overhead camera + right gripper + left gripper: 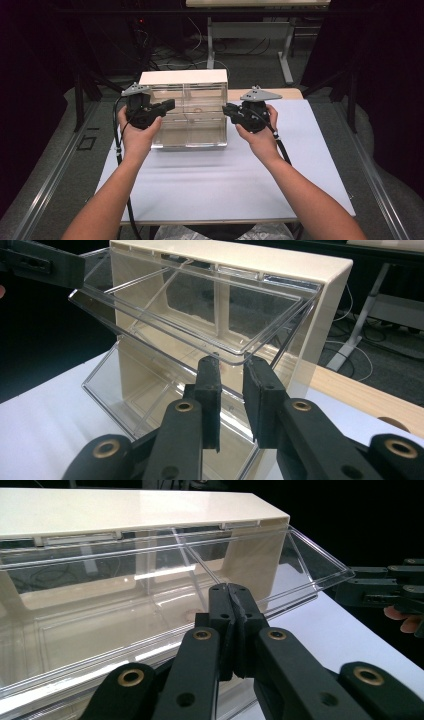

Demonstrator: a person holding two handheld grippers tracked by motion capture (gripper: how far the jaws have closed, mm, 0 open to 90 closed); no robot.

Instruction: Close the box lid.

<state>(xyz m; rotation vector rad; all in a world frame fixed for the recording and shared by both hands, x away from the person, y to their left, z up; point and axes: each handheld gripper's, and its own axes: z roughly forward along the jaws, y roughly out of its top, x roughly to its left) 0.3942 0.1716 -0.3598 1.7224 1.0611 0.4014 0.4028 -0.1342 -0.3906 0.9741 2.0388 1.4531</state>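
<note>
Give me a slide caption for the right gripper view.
Right gripper at the rim of a tilted-open clear bin in a cream cabinet.

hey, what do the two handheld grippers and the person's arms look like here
Both the left gripper and the right gripper are matte black, with jointed jaw links pinned by brass-coloured rivets. Each carries a grey three-cornered plate on top and trails a black cable. The person's forearms are bare, with no sleeves or gloves.

Dim, dark surroundings; overhead light glares softly off the clear bins [150, 630].
</note>
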